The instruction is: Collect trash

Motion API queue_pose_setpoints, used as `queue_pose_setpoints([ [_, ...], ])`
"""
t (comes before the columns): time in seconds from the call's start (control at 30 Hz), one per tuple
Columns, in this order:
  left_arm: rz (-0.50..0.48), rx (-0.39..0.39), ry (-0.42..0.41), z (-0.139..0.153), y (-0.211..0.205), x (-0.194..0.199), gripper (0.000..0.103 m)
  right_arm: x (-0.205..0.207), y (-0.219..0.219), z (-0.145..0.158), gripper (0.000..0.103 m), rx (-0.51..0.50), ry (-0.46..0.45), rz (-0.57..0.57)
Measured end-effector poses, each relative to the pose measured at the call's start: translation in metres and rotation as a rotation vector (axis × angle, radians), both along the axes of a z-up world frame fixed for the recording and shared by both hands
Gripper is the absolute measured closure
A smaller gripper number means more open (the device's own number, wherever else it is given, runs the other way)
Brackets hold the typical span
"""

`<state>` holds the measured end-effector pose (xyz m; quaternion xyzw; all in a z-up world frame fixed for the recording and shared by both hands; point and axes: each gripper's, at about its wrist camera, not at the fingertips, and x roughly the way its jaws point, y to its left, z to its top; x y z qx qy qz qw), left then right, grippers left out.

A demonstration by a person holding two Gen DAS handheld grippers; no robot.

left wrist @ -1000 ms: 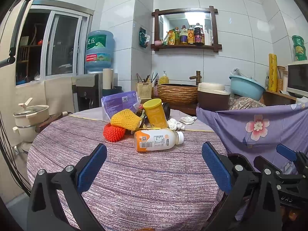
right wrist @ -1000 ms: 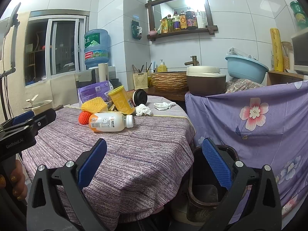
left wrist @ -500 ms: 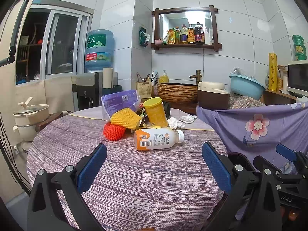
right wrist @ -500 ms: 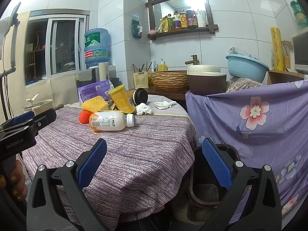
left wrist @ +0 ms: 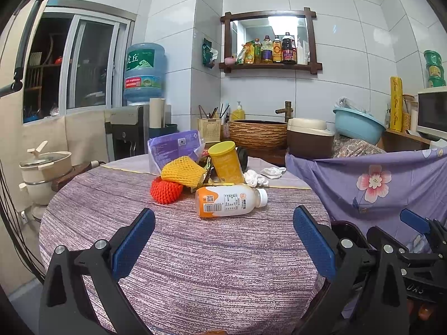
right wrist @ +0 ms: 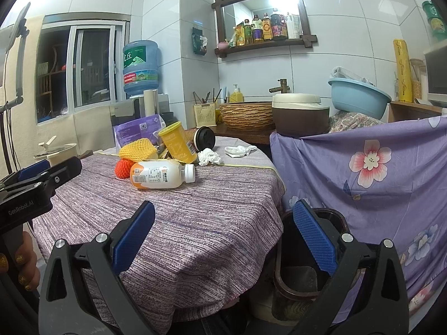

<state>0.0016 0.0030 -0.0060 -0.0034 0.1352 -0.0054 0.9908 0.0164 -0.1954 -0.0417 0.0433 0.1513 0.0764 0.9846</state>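
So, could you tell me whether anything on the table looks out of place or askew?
Yes: the white drink bottle lies on its side, capped, nearest the grippers. Behind it, the yellow canister leans tilted in a heap with foam fruit nets and crumpled tissues. Nothing looks spilled.

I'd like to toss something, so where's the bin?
The bin stands on the floor off the table's right edge, beside the flowered cloth, low in the right wrist view.

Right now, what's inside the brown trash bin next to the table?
The brown trash bin shows only a dark inner wall and part of its floor, with no trash visible. The right gripper, open above it, and the tablecloth edge cover the rest.
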Motion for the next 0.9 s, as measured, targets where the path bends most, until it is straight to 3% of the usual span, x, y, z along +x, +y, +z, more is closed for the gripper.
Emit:
queue_pose_setpoints([
  [0.9, 0.009, -0.005, 0.025, -0.0046, 0.0079, 0.0039, 0.005, 0.0092, 0.0100, -0.0051, 0.005, -0.011, 0.032, 0.023],
])
